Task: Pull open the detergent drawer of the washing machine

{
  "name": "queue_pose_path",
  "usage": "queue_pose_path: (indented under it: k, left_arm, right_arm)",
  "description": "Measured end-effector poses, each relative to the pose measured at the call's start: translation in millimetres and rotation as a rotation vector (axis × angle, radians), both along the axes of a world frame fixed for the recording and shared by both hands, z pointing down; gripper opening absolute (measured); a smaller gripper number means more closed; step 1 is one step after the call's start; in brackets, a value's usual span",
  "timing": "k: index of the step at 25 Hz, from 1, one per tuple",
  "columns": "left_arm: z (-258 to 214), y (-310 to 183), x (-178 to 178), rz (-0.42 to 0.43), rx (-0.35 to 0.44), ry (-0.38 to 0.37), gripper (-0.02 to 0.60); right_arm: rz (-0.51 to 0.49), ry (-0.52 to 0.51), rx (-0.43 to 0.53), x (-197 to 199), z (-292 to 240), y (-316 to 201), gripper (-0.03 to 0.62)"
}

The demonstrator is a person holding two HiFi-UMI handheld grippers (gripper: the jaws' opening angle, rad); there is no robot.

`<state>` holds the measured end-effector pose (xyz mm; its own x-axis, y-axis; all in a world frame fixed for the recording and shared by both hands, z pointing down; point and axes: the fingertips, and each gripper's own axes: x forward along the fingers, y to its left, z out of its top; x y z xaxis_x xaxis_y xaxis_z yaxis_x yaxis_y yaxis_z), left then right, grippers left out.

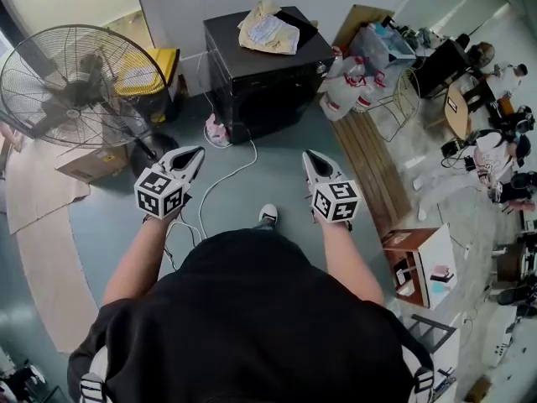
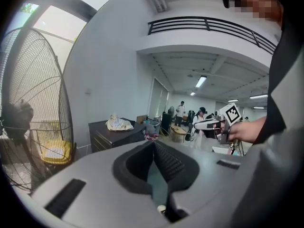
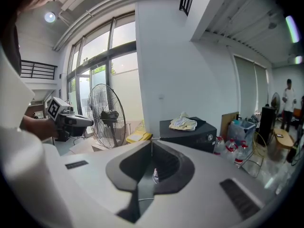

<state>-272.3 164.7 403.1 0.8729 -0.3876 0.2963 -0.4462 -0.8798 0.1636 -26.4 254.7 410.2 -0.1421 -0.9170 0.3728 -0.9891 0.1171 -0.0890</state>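
Observation:
The washing machine (image 1: 260, 74) is a black box against the far wall, with a crumpled cloth (image 1: 268, 30) on its lid. It also shows in the left gripper view (image 2: 114, 134) and the right gripper view (image 3: 190, 134). I cannot make out its detergent drawer in any view. My left gripper (image 1: 195, 154) and right gripper (image 1: 312, 155) hang side by side over the grey floor, well short of the machine. Both are shut, with nothing between the jaws. Each points toward the machine (image 2: 153, 142) (image 3: 152, 141).
A large standing fan (image 1: 67, 86) and a yellow bin (image 1: 151, 74) stand left of the machine. Water bottles (image 1: 352, 86) and wooden planks (image 1: 369, 158) lie to its right. A white cable (image 1: 226, 175) runs across the floor. A small cabinet (image 1: 419, 263) stands at my right.

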Motion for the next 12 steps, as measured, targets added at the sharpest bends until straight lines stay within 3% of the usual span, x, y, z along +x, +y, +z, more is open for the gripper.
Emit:
queue_pose_path:
  k: [12]
  left_arm:
    - [10.2, -62.8, 62.3, -0.048, -0.027, -0.031, 0.011]
  right_arm:
    - [-0.051, -0.024, -0.037, 60.2, 22.4, -76.8, 0.008]
